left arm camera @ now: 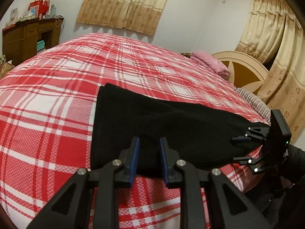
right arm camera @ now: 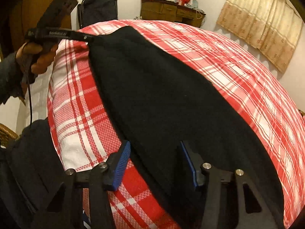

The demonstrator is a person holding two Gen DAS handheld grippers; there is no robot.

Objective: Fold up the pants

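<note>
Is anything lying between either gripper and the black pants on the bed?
Nothing visible. The left gripper and right gripper are both open, each with its fingers straddling an edge of the black pants. Only the plaid bedsheet lies around and beneath the cloth.

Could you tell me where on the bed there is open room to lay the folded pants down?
Bare plaid bedspread lies left of the black pants, toward the wooden desk, and beyond them up to the pink pillow. The near edge is crowded: the left gripper and right gripper, both open, sit at the pants there.
</note>
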